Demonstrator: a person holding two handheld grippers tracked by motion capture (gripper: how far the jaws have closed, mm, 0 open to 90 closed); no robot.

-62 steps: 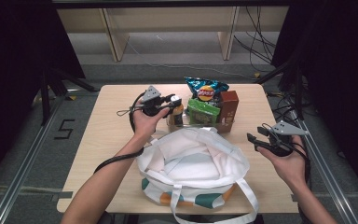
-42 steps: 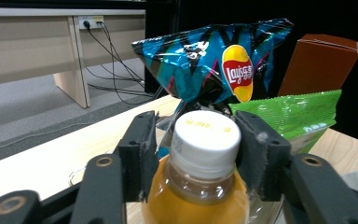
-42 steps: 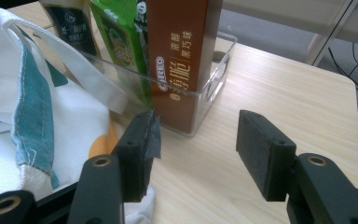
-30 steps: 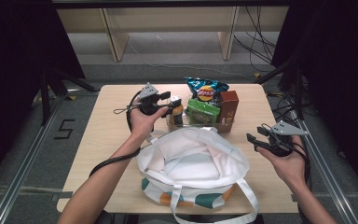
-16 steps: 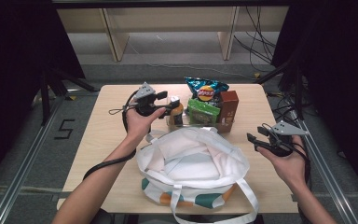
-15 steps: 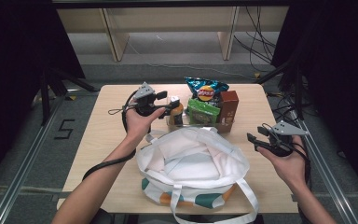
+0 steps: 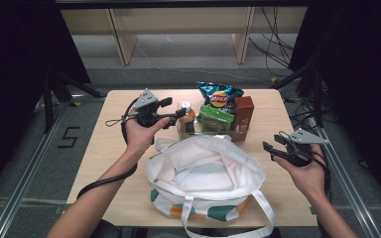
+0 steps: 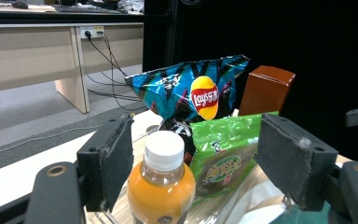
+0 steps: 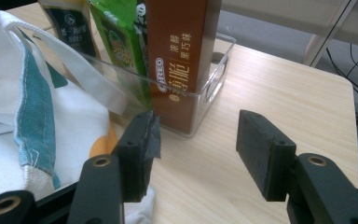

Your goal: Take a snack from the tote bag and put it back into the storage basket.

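Opening: left gripper (image 8: 191, 158) jaws around orange bottle (image 8: 161, 186), untouched | right gripper (image 9: 193, 149) view: jaws released, brown box (image 9: 179, 56)

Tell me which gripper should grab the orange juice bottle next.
Left. The left gripper is open right at the orange juice bottle, whose cap sits between its jaws without contact. The right gripper hangs open at the table's far side, beyond the white tote bag.

open hand-held gripper (image 9: 196, 144) over wooden table (image 9: 279, 88), brown box (image 9: 179, 56) in clear tray (image 9: 214, 79), white bag (image 9: 32, 126) beside
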